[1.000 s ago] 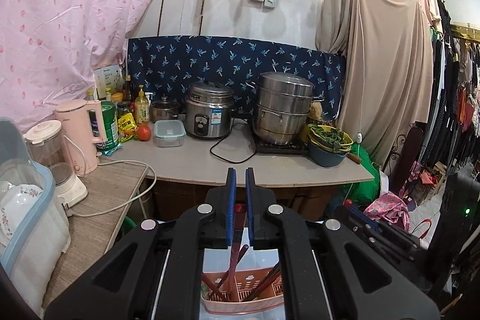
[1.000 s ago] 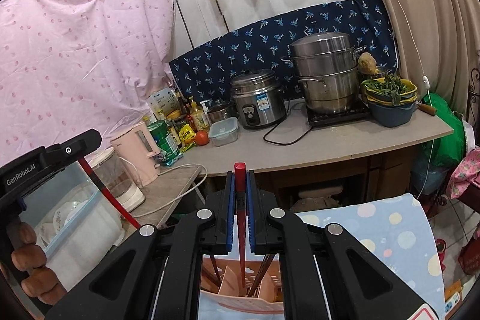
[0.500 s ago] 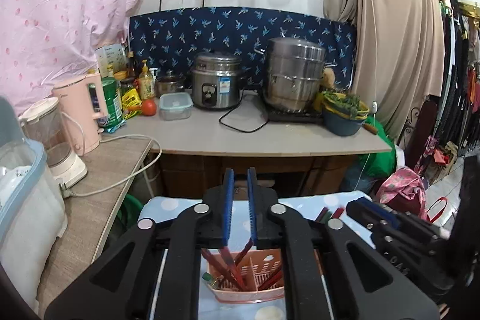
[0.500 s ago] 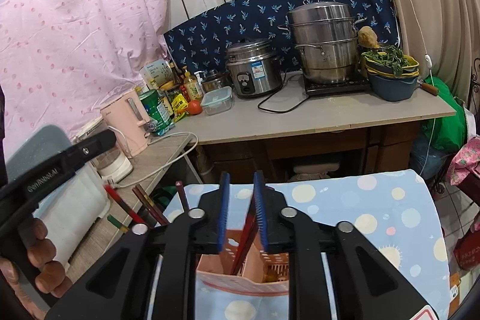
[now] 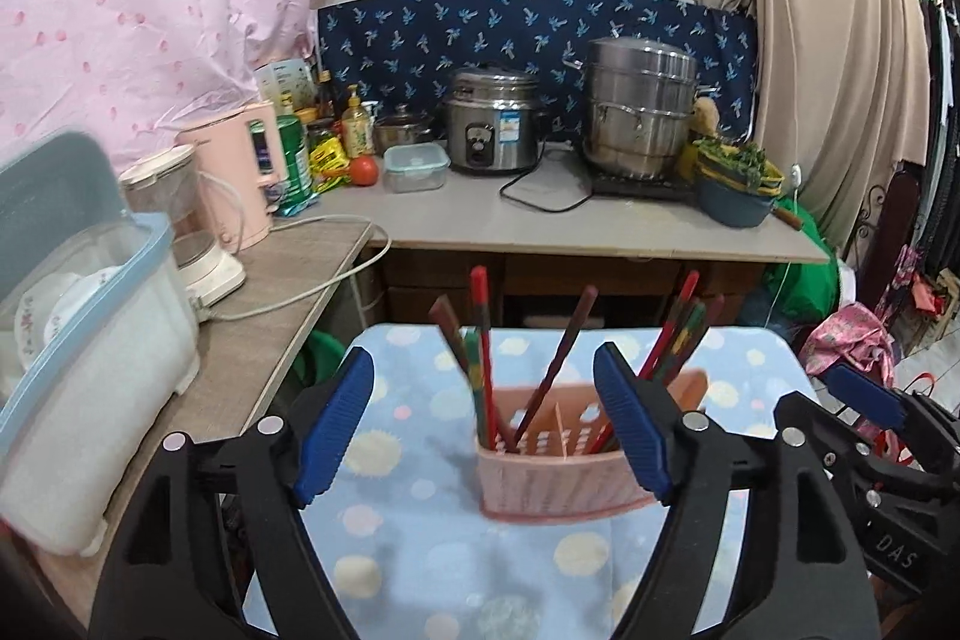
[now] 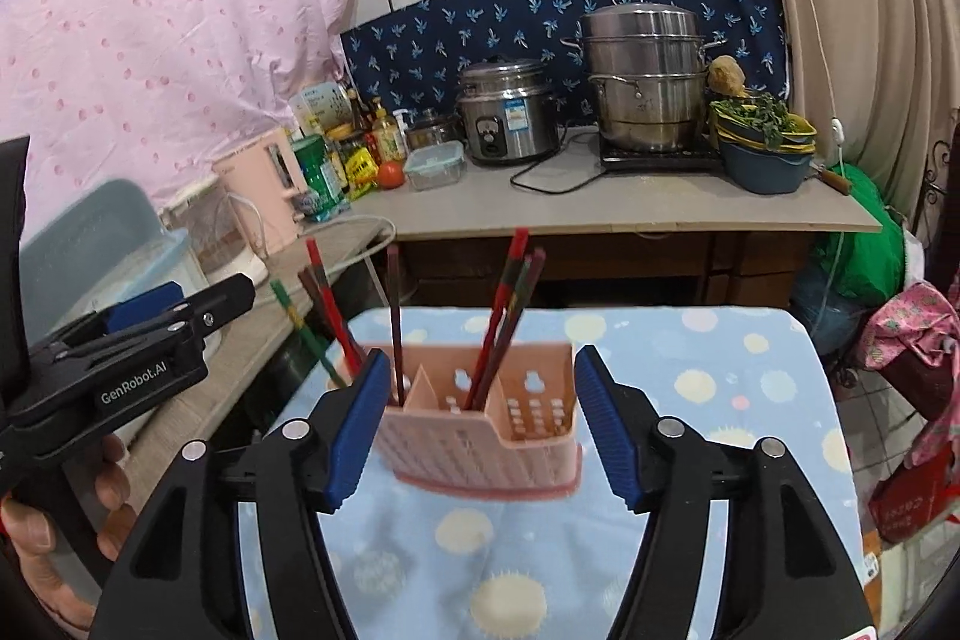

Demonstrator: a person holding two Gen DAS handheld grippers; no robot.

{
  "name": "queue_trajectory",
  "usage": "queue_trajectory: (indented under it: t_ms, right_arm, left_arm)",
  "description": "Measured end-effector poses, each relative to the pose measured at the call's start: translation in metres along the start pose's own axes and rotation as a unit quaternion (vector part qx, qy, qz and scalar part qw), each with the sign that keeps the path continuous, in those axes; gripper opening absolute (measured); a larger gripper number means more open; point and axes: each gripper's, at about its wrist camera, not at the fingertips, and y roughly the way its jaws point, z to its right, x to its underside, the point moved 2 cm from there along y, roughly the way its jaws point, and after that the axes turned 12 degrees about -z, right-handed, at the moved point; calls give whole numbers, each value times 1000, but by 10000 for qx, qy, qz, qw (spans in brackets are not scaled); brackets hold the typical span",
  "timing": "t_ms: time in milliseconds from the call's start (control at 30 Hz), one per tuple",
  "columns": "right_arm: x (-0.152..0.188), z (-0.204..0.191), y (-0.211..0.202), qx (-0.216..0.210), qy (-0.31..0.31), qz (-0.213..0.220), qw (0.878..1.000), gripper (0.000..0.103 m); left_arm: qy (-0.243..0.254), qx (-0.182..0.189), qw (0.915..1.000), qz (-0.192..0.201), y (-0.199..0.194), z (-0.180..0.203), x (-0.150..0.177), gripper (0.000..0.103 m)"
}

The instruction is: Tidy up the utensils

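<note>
Dotted blue cloth point(image 5: 420, 550) carries my pink holder point(image 5: 558, 460); chopsticks point(image 5: 483, 358) stand inside its compartments. Left gripper point(image 5: 486, 424) and right gripper point(image 6: 477, 424) empty, fingers spreading before the holder. I judge sorting nearly complete.

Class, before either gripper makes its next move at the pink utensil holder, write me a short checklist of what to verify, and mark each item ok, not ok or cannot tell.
1. Left gripper free of chopsticks: ok, jaws opening, nothing pinched.
2. Right gripper free: ok, jaws opening, no pad pressing on anything.
3. Chopsticks inside the pink utensil holder: ok, all stand leaning in its compartments.
4. Holder upright on the spotted cloth: ok.
5. Loose chopsticks left on the cloth: cannot tell, grippers hide part of it.
6. Chopsticks sorted by colour: cannot tell.
</note>
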Motion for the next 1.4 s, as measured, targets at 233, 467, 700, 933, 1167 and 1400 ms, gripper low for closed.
queue_trajectory:
  t_ms: [233,467,700,933,1167,1400]
  right_arm:
    - [42,-15,-10,307,-67,-231,9992,74]
    - [77,-13,-23,457,165,-215,9986,84]
    - [97,-10,-24,376,357,-390,9979,85]
    - [112,-19,-24,560,194,-393,9975,87]
    - [119,-20,-23,737,144,-371,9965,97]
    - [121,-18,-20,967,93,-351,9947,97]
  left_arm:
    - [133,-117,9993,-316,-10,3,41,79]
    - [201,-290,9987,-377,-23,4,80,82]
    - [252,-421,9980,-407,-29,5,108,87]
    - [228,-400,9973,-564,-27,4,128,89]
    - [94,-399,9966,-717,-20,-1,139,92]
    - [23,-367,9961,-807,-12,-5,144,93]
